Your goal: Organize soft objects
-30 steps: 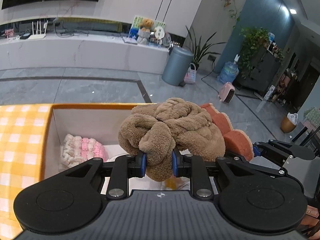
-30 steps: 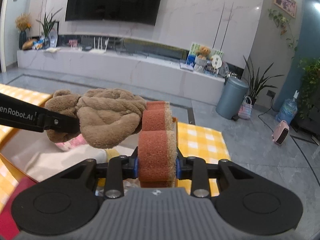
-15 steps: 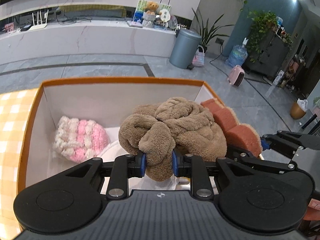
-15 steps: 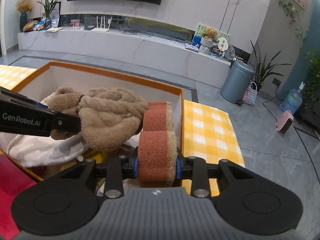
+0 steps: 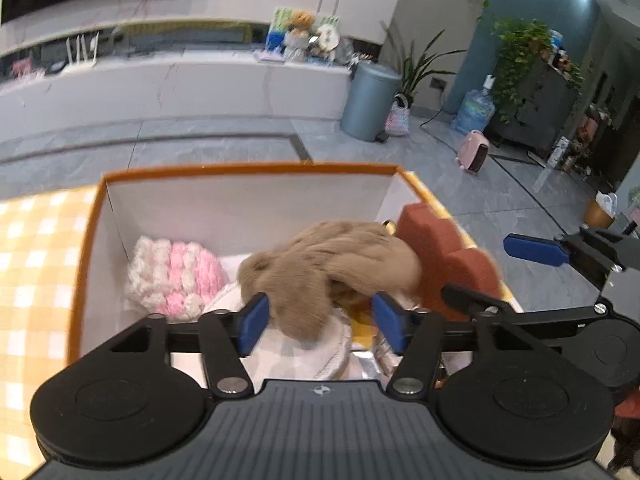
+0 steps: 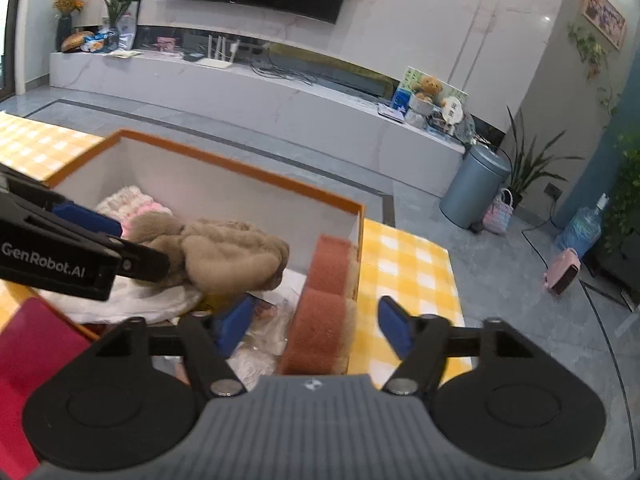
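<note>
A brown plush toy (image 5: 332, 264) (image 6: 224, 254) with rust-orange feet (image 5: 452, 248) (image 6: 324, 300) drops into the orange-rimmed white box (image 5: 248, 168) (image 6: 240, 166). My left gripper (image 5: 320, 322) is opening, and the plush's tan limb hangs between its blue pads without being pressed. My right gripper (image 6: 316, 330) is opening too. An orange foot stands between its spread pads, free of both. A pink and white knitted ball (image 5: 172, 276) (image 6: 132, 204) lies at the box's far left, on white cloth (image 5: 316, 344).
The box stands on a yellow checked tablecloth (image 5: 36, 264) (image 6: 404, 260). A red surface (image 6: 32, 352) lies at the near left in the right wrist view. Beyond the table edge are grey floor tiles, a grey bin (image 5: 370, 100) and a pink heater (image 5: 474, 152).
Both grippers went from shut to open, letting go of the plush toy. The toy has sunk lower into the box and looks blurred with motion.
</note>
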`<state>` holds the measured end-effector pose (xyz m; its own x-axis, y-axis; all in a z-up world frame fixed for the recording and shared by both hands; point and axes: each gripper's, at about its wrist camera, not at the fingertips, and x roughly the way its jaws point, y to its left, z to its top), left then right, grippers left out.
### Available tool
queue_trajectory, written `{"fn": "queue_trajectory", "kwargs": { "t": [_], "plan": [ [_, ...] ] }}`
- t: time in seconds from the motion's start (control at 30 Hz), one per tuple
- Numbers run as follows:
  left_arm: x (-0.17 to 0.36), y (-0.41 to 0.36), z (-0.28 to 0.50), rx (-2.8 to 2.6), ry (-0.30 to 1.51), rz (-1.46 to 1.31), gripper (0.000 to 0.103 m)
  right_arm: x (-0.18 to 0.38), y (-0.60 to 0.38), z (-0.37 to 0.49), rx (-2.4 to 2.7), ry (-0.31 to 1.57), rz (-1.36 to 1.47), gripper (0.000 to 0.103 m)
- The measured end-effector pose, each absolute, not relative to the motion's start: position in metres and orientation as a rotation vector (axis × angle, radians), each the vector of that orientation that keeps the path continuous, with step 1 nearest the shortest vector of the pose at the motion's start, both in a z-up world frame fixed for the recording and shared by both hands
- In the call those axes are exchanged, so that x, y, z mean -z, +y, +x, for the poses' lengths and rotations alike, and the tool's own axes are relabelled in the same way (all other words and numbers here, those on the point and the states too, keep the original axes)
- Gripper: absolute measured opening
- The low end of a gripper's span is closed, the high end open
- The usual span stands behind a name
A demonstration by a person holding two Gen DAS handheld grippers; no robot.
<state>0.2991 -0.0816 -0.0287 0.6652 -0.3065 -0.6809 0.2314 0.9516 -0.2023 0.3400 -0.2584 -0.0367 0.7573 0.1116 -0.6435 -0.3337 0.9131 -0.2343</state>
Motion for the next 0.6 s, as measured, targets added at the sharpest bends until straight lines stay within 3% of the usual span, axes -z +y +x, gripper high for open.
{"fn": "queue_trajectory", "kwargs": {
  "t": [0.47, 0.53, 0.6],
  "plan": [
    [-0.061, -0.079, 0.217, 0.314, 0.504, 0.033, 0.077, -0.063, -0.256, 0.264, -0.282, 0.585, -0.278, 0.080],
    [-0.076, -0.078, 0.199, 0.308, 0.446, 0.054, 0.077, -0.078, -0.256, 0.245, -0.286, 0.551, -0.266, 0.090],
    [-0.088, -0.077, 0.180, 0.304, 0.394, 0.070, 0.077, -0.092, -0.256, 0.224, -0.295, 0.509, -0.245, 0.092]
  ]
}}
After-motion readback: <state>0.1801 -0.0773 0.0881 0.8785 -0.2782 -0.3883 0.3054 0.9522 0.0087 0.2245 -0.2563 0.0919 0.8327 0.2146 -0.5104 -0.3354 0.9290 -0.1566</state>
